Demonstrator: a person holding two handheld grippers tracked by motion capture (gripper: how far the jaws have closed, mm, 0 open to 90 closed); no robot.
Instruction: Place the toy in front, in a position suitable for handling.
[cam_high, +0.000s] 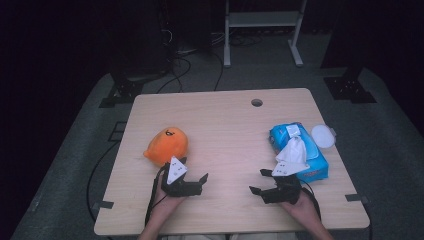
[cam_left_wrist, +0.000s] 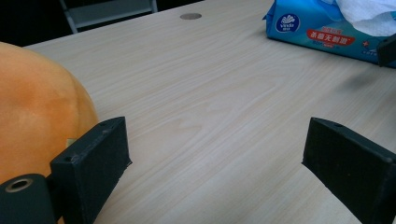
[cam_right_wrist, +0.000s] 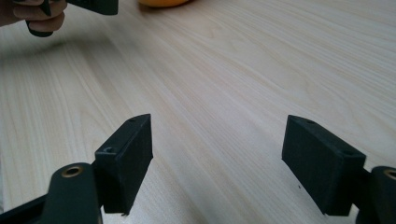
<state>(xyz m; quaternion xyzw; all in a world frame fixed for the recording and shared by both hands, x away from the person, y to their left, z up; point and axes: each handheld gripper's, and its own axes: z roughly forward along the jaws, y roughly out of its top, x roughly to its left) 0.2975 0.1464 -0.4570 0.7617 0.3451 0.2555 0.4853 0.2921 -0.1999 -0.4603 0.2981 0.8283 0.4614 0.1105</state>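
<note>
Pale wood-grain table (cam_high: 225, 130) on a grey floor, dark room behind. We read the orange plush toy (cam_high: 166, 145) as the working object: it lies just beyond and to the outer side of the left gripper (cam_high: 196, 180), bulging against that claw's outer jaw in the left gripper view (cam_left_wrist: 37, 112). We see its long axis running from the table's near left toward the far right, the end with the dark face mark pointing away from the person. We note that the left gripper stands released, jaws spread over bare wood with nothing between them. Across from it, well apart, we find the right gripper (cam_high: 260, 185), likewise released, jaws wide over bare table (cam_right_wrist: 219, 154). Just beyond the right gripper lies a blue tissue pack (cam_high: 300, 150), a white tissue (cam_high: 295, 150) standing up from its top; a white round lid (cam_high: 323, 135) rests at its far outer side.
</note>
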